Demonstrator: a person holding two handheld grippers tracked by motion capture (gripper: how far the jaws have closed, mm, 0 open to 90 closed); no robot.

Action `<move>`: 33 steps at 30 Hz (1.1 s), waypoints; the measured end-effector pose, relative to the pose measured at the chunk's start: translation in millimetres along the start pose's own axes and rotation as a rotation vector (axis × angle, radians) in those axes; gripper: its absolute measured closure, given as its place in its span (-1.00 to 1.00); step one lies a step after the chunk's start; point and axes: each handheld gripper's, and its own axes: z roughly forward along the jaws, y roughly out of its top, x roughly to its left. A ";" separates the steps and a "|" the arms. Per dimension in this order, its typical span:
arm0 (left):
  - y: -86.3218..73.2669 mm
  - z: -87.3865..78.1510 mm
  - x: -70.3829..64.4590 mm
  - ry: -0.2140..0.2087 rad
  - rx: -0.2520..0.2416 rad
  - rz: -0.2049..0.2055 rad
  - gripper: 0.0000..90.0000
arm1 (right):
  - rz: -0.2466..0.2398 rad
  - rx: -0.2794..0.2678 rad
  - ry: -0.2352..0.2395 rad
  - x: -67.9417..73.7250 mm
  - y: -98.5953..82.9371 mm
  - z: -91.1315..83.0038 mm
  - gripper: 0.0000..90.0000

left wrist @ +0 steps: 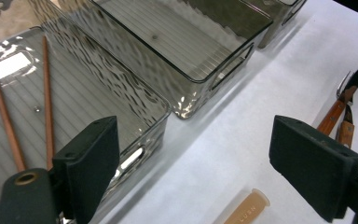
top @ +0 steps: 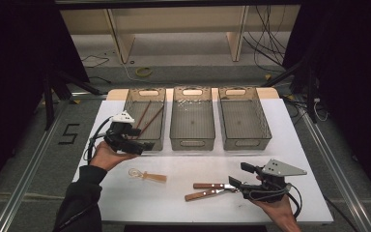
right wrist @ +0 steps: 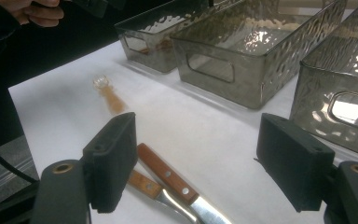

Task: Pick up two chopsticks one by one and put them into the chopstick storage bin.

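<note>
The right gripper (top: 235,182) hung low over the white table top (top: 290,145), its jaws spread wide and holding nothing. Beneath and between them lay the two wooden-handled steel table pieces, a knife (right wrist: 177,184) and what looked like a fork (right wrist: 145,184), side by side and nearly touching. That closeness was the chief risk: jaws closing on one handle could catch or nudge the other and skew both. The handles lay flat on the sheet, so the pads might also slide over the wood rather than grip it.

The left gripper (top: 142,143) was likewise wide open and empty, poised just outside the near wall of the left-hand clear smoked-plastic bin (left wrist: 135,126), which held two thin brown wooden chopsticks (left wrist: 25,107). A drop of the jaws there could knock the rim.

Ahead of the left jaws lay a small clear-headed utensil with a tan handle (top: 147,176). Open table lay between the two grippers and in front of the middle bin (top: 192,140) and the right bin (top: 244,137).
</note>
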 end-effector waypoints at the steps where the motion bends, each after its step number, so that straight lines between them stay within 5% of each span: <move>1: -0.4 0.2 -0.8 -0.007 0.001 0.002 -0.65 | 0.000 0.000 0.000 -0.1 0.0 0.0 -0.34; 11: -5.1 4.3 -13.5 -0.015 0.037 0.041 -0.64 | 0.002 0.001 0.000 -0.4 -0.3 0.0 -0.34; 20: -14.4 14.3 -25.3 -0.035 0.128 0.099 -0.61 | -0.002 0.000 -0.002 -0.2 0.0 0.1 -0.34; 33: -28.5 34.2 -36.7 -0.056 0.263 0.126 -0.59 | -0.004 -0.002 -0.001 -0.3 0.3 0.1 -0.34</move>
